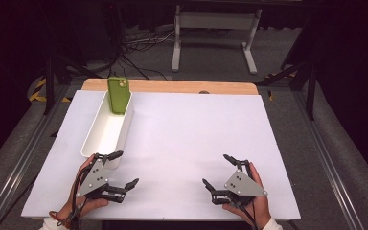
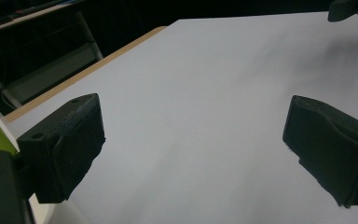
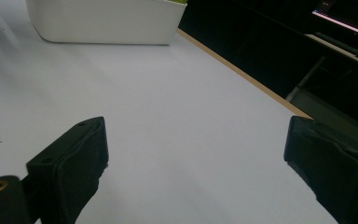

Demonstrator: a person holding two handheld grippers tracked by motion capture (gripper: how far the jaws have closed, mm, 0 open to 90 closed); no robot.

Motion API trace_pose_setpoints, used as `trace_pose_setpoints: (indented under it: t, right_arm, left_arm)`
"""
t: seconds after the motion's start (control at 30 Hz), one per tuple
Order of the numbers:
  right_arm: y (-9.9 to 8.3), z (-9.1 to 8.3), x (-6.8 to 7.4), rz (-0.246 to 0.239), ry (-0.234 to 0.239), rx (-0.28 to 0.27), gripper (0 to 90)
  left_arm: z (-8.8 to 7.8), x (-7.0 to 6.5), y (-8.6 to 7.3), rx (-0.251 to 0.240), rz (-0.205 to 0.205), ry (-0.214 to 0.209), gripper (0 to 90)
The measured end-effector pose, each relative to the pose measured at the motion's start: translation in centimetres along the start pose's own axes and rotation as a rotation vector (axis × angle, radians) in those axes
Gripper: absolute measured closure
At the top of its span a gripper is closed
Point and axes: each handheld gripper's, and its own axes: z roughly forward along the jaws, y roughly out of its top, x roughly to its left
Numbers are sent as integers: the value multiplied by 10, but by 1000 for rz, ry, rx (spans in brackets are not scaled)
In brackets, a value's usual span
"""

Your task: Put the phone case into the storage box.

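Laboratory recording station. Around the white-covered table [image 1: 182, 143]: black curtains enclose it, aluminium frame rails [image 1: 24, 153] run along both sides, loose cables [image 1: 134, 52] lie on grey carpet behind it, beside a white equipment stand [image 1: 215, 28].

Left gripper [image 1: 123, 168]: black linkage body w/ two black jaws, grey three-cornered plate on top w/ small dark screw pts. Black cable trails from rear; red-orange band at wrist beside it. Right gripper [image 1: 218, 169]: same build, grey plate, black cable. White sleeve cuffs at both wrists. Jaw pads [image 2: 60, 144]: matte black, blocky, rough-textured faces. Brass-coloured insert beside left-hand pad.
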Motion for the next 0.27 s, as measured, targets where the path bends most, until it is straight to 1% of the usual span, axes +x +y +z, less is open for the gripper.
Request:
trace_pose_setpoints:
  t: [0.07,0.1,0.17,0.2,0.27]
  right_arm:
    - [0,0,0,-2,0,2,75]
    - [0,0,1,-5,-1,4,75]
    - [-1,-1,1,-3,1,6,75]
    - [-1,-2,1,-2,0,6,75]
    - [-1,-3,0,10,1,0,75]
  left_arm:
    - [1,-1,0,2,3,-1,61]
    - [1,-1,1,4,17,-1,61]
    - [3,-2,2,-4,4,-6,61]
    - [3,-1,2,0,9,-5,62]
    - [4,-2,2,2,5,-6,62]
